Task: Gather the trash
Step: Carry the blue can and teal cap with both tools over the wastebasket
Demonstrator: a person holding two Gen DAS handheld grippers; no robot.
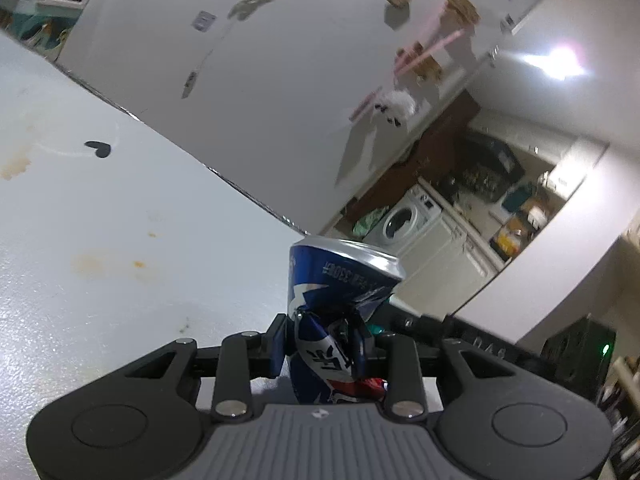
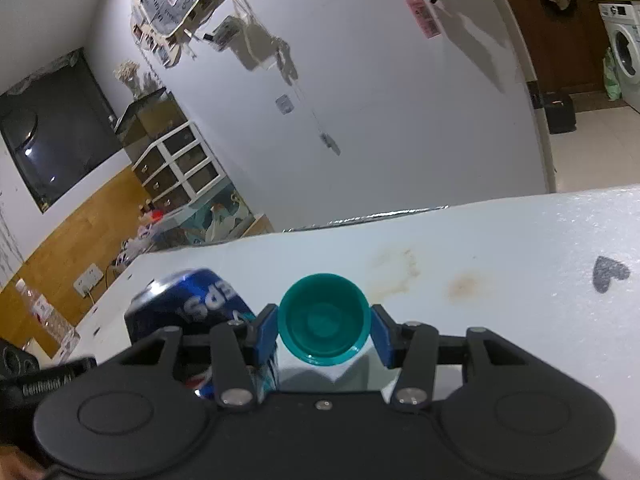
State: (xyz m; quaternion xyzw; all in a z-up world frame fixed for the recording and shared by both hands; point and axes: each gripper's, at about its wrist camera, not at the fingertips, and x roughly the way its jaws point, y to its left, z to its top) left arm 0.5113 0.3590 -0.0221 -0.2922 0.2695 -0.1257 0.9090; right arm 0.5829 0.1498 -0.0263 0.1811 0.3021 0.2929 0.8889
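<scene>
Left wrist view shows the left gripper (image 1: 326, 350) closed on a crushed blue can (image 1: 340, 308), the blue pads biting into its dented waist while the silver rim stands clear above them; the can is pinched between the fingers over the stained white tabletop (image 1: 100, 220). Right wrist view shows the right gripper (image 2: 324, 334) closed on a teal cup (image 2: 323, 318), pads pressing its two sides, its open mouth facing the camera, just over the same tabletop, with the can just beside it on the left. Both pieces of trash look secured, so the step in hand is probably the carry to a bin. To do it well, keep both grips firm, since the can's crumpled metal gives an uneven hold and may twist, and the cup's smooth tapered wall may slide forward out of the pads; I would lift gently, hold the two grippers apart so can and cup do not knock, and release only once each is over the container. No bin or bag appears in either view, so where the trash should go cannot be told. The can's lower end is hidden behind the gripper body, the cup's base is out of sight, and whether either thing touches the table is unclear.
</scene>
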